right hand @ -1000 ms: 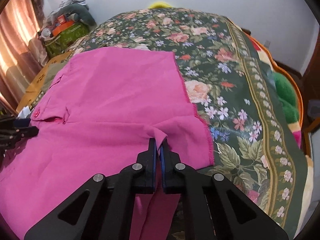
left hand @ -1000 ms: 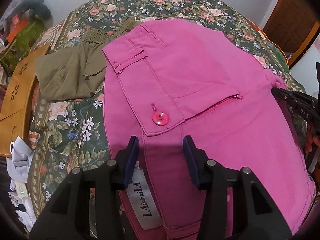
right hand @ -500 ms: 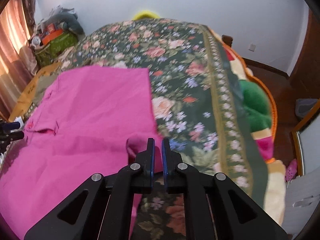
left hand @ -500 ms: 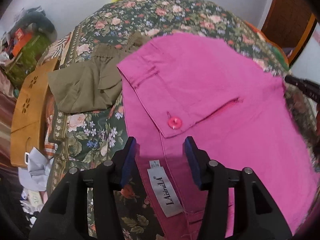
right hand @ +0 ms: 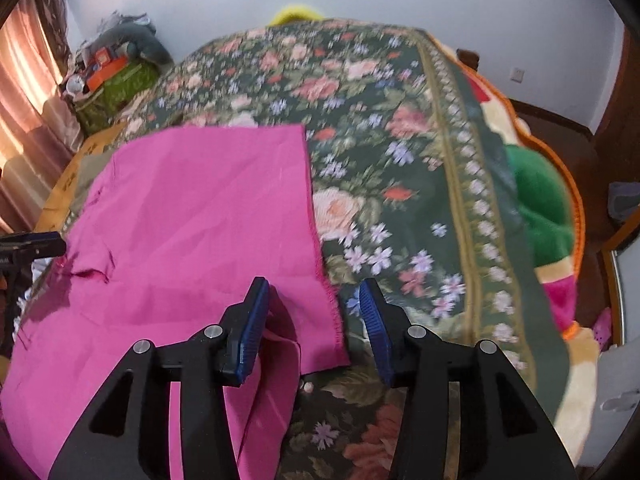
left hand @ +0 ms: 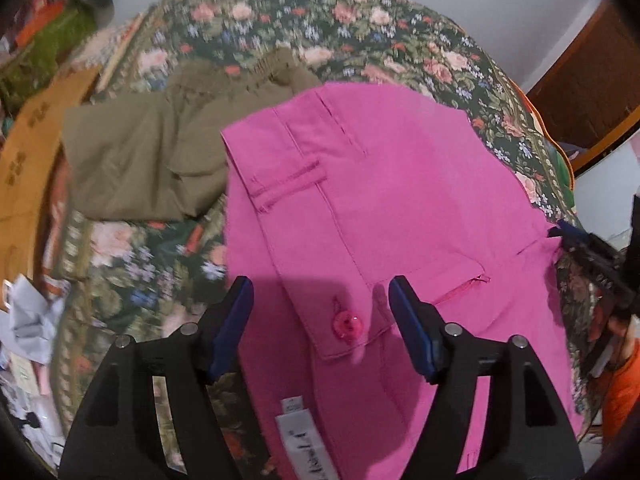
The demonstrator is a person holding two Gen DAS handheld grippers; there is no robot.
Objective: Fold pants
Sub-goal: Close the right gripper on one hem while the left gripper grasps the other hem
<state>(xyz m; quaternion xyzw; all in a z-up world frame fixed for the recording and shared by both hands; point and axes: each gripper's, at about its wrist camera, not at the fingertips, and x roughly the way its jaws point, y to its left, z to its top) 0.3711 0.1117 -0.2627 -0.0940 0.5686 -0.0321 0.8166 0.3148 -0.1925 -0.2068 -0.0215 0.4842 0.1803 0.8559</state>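
Observation:
The pink pants [left hand: 384, 216] lie folded flat on the floral bedspread [left hand: 320, 24], waistband toward the left wrist view with a pink button [left hand: 347, 325] and a white label [left hand: 306, 440]. My left gripper [left hand: 320, 308] is open and empty just above the waistband. In the right wrist view the pink pants [right hand: 192, 232] spread to the left, their hem edge near the fingers. My right gripper [right hand: 312, 312] is open and empty over the hem corner. The right gripper also shows at the right edge of the left wrist view [left hand: 576, 240].
Folded olive-green pants [left hand: 160, 160] lie left of the pink pants. A tan bag [left hand: 24, 168] and paper clutter [left hand: 28, 312] sit at the bed's left edge. A green and orange blanket [right hand: 540, 208] hangs off the right side. Bags [right hand: 116, 76] are piled by the wall.
My right gripper has opened and let go of the pink fabric, which now lies flat. My left gripper has opened wider and shifted over the waistband.

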